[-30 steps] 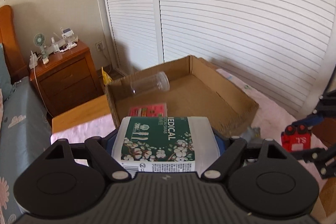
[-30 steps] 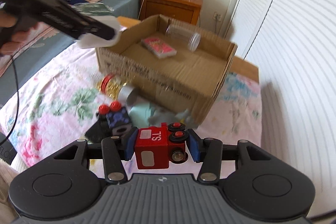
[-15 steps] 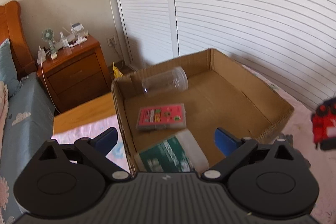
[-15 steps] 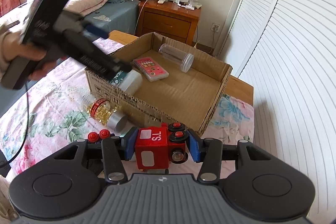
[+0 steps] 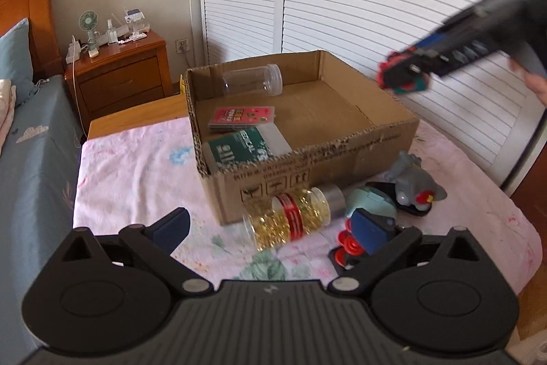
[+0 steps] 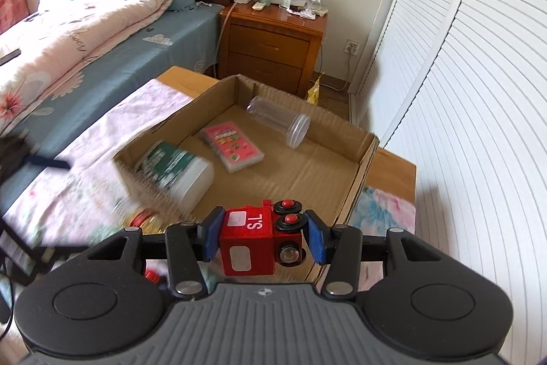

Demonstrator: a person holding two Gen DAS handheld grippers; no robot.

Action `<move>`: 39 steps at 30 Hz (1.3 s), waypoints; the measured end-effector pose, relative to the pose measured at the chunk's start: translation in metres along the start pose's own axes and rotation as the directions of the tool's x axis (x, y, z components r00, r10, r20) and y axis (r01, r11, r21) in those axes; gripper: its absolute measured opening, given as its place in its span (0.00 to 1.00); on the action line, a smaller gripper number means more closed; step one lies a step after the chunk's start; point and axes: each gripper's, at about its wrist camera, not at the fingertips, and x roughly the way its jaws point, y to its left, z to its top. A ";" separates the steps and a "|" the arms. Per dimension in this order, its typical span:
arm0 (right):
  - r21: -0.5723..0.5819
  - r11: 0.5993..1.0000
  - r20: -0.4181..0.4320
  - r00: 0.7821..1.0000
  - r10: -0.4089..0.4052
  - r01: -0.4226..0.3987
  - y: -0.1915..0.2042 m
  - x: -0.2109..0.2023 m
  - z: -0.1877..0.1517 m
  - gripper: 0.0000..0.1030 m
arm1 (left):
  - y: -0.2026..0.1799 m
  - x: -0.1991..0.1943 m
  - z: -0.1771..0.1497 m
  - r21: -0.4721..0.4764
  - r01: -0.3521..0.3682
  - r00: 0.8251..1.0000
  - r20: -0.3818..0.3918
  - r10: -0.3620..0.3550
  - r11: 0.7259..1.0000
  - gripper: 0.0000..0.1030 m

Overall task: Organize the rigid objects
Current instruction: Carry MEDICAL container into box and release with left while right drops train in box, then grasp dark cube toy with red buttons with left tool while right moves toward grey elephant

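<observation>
A cardboard box on the bed holds a clear jar, a pink card case and a green-labelled white tub. My left gripper is open and empty, low in front of the box, above a bottle of yellow capsules. My right gripper is shut on a red toy train block above the box's near right corner; it shows blurred in the left wrist view.
A grey shark toy, a teal toy and a red-and-blue toy lie by the box front. A wooden nightstand with a fan stands behind. Louvred wardrobe doors run along the right.
My left gripper let go of the green-labelled tub into the box and pulled back and down, open. My right gripper carried the red train block up over the box.
</observation>
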 end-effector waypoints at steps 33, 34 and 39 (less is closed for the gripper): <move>0.207 0.973 -0.068 0.994 -0.090 0.103 -0.017 0.038 -0.023 1.00 | 0.008 -0.007 -0.027 -0.088 -0.086 0.996 -0.011 0.085 0.992 0.99; 0.213 0.971 -0.071 0.993 -0.097 0.111 -0.016 0.038 -0.030 1.00 | 0.009 -0.007 -0.027 -0.092 -0.088 0.996 -0.012 0.087 0.992 0.99; 0.270 0.956 -0.095 0.991 -0.094 0.117 -0.013 0.043 -0.062 1.00 | 0.012 -0.009 -0.031 -0.102 -0.097 0.995 -0.016 0.096 0.990 0.99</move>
